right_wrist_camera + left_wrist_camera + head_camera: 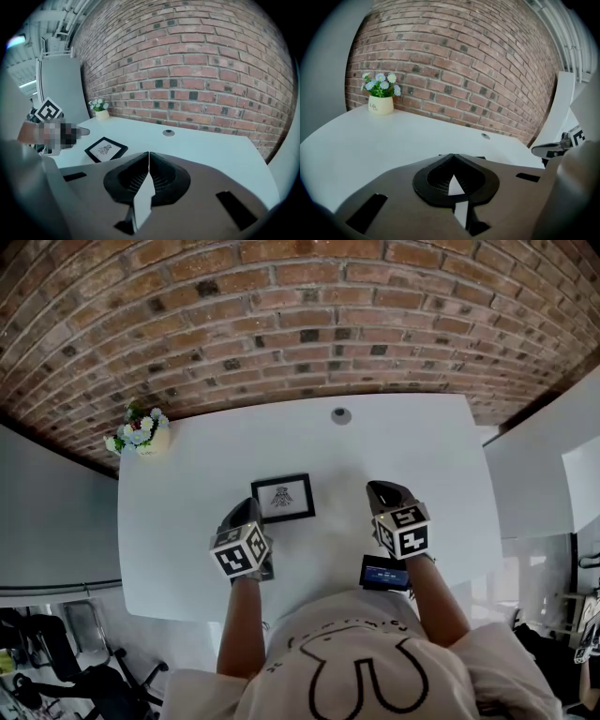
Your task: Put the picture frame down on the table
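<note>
A black picture frame (282,498) with a white print lies flat on the white table (187,484), also seen low left in the right gripper view as the frame (106,149). My left gripper (249,514) hovers just left of and below the frame, its jaws shut and empty. The right gripper (385,493) sits to the frame's right, a clear gap apart, jaws shut with nothing between them. In the left gripper view only a thin dark edge of the frame (483,158) peeks over the gripper (453,156). The right gripper (148,153) points toward the brick wall.
A small pot of flowers (141,434) stands at the table's far left corner, also the pot (380,98). A round grommet (341,415) sits near the far edge. A dark phone-like device (384,573) lies at the near edge. A brick wall (300,324) backs the table.
</note>
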